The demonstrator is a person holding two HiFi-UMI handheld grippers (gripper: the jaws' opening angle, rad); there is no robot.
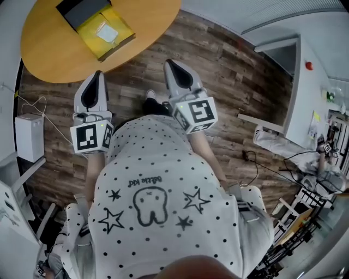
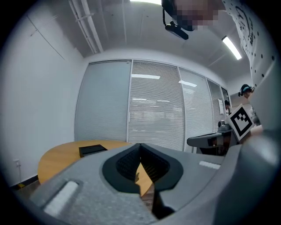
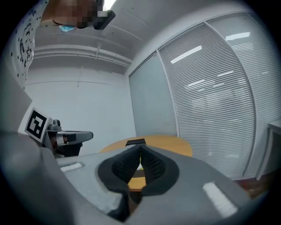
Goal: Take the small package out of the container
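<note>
Yellow container (image 1: 94, 42) at twelve o'clock in the head view, set on a round wooden table (image 1: 49, 49) close to the rim's five-o'clock side. Open on top, with a black lid (image 1: 82, 8) at its eleven-o'clock end. Small white package (image 1: 107, 34) flat inside, touched by nothing.

Grey left gripper (image 1: 97, 76) at ten o'clock of the picture's middle, pointing to twelve, tip near the table's rim, the rest over the plank floor (image 1: 234, 65). Marker cube (image 1: 91, 136) at its six-o'clock end. Seen in the left gripper view, closed at the tips (image 2: 139, 147), ribbed pads (image 2: 125, 165) meeting with nothing between. Beyond them only the table (image 2: 61, 160), with the black lid (image 2: 92, 150) at nine o'clock.

Grey right gripper (image 1: 172, 66) at three o'clock of the left one, apart from it, also pointing to twelve, over the floor and off the table. Container at ten o'clock from its tip, well clear of it. In the right gripper view likewise shut and empty (image 3: 140, 149), pads (image 3: 153, 165) pressed together, table (image 3: 175, 145) and black lid (image 3: 136, 142) straight ahead at twelve.

White box (image 1: 28, 136) with cables on the floor at nine o'clock of the head view. Dotted white shirt (image 1: 163, 218) at six.
</note>
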